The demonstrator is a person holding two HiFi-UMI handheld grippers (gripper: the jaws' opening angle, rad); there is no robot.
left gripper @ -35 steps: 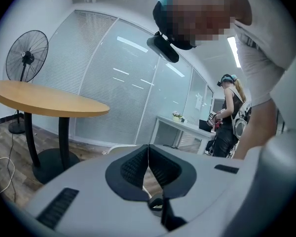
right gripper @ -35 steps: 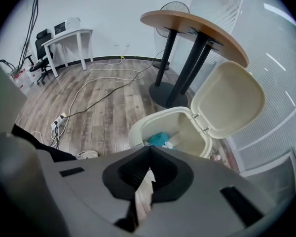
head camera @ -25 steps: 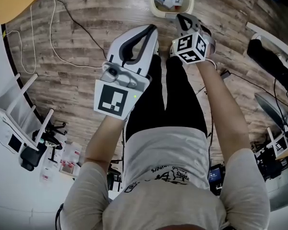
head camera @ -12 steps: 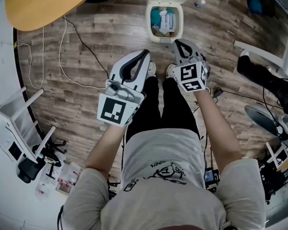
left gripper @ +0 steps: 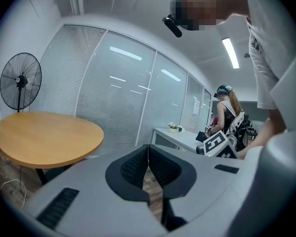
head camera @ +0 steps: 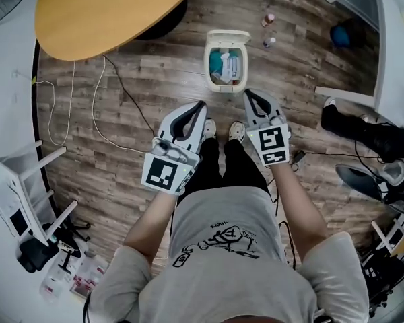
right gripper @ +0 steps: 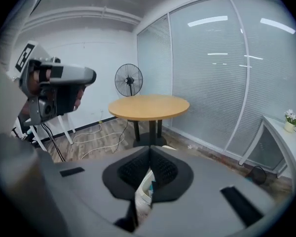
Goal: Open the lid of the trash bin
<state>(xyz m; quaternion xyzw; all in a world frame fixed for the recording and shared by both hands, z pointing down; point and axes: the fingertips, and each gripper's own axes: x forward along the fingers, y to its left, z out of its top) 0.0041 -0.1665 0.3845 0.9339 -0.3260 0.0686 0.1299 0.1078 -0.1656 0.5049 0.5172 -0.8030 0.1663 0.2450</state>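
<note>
A small cream trash bin stands on the wood floor ahead of the person's feet. Its lid is tipped back on the far side, and blue and white rubbish shows inside. My left gripper and right gripper hang side by side just short of the bin, touching nothing. Both are shut and empty. In the left gripper view the jaws meet against the room. In the right gripper view the jaws meet, and a sliver of the bin shows below them.
A round wooden table stands at the far left, with cables trailing beneath it. Two small bottles lie beyond the bin. A white folding chair is at the left; another person's shoe and gear are at the right. A standing fan is beside the table.
The view has risen, so the bin now looks smaller and farther off. Both grippers have drawn back from the bin toward the body. They stay shut.
</note>
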